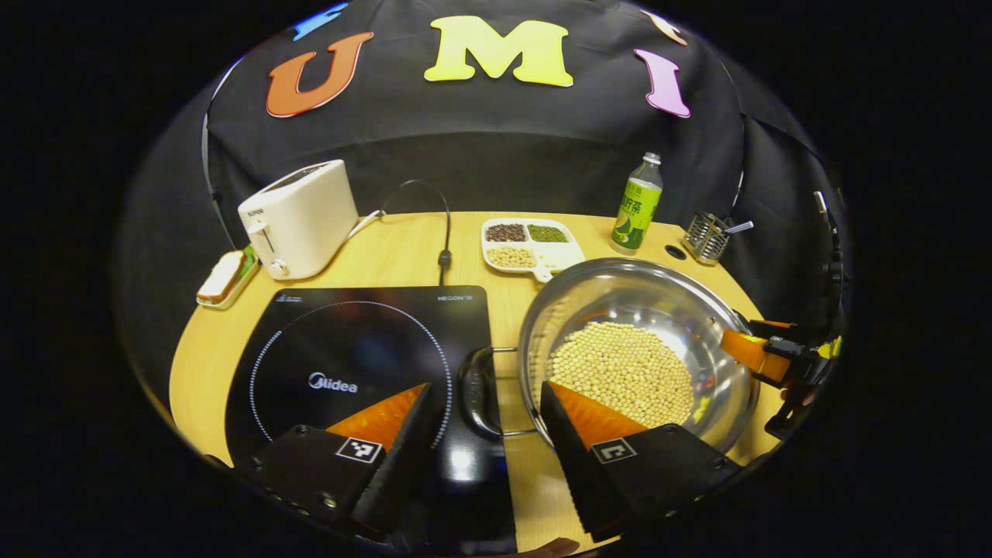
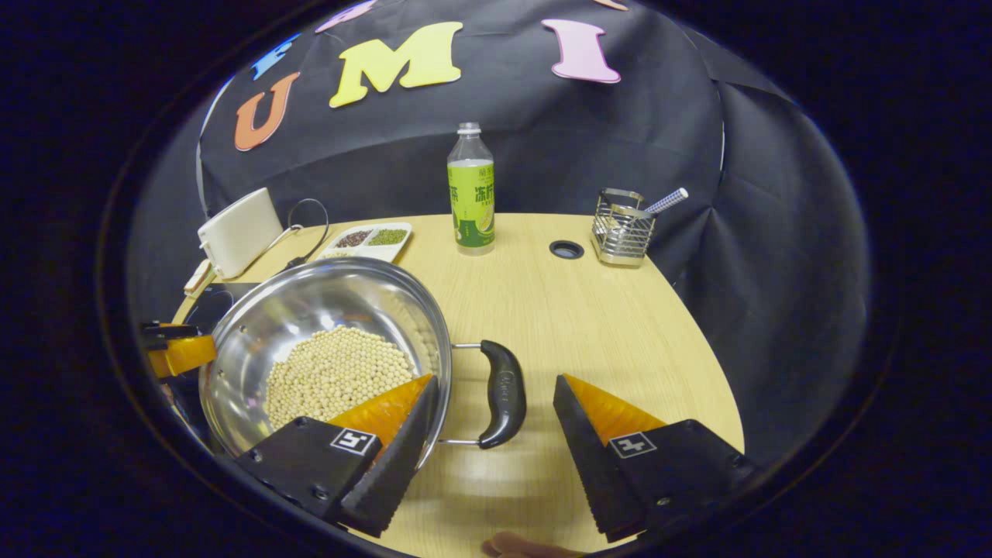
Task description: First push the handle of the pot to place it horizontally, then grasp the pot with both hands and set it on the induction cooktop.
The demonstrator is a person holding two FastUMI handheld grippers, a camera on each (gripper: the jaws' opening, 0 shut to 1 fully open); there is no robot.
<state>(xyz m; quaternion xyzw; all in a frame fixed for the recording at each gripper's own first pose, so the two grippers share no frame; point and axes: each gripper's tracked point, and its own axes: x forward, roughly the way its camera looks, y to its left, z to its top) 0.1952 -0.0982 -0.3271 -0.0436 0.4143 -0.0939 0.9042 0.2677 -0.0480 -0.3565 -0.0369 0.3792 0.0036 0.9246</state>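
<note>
Right tongs [image 2: 492,403] are standing open, fingers straddling the pot's black side handle [image 2: 502,394] without touching it. The steel pot [image 2: 325,310], holding pale beans [image 2: 337,372], is sitting on the wooden counter [image 2: 589,325], with the other tongs [image 2: 174,350] showing at its far rim. Farther back, a green-labelled bottle [image 2: 470,190], a wire utensil holder [image 2: 621,229], a divided tray of beans [image 2: 364,240] and a white toaster [image 2: 239,231] are standing along the counter's far edge.

Shiny steel pot [image 1: 651,302] of pale yellow beans [image 1: 620,372], black handles [image 2: 502,391]; black cooktop [image 1: 349,349], light wood counter [image 2: 581,325].
</note>
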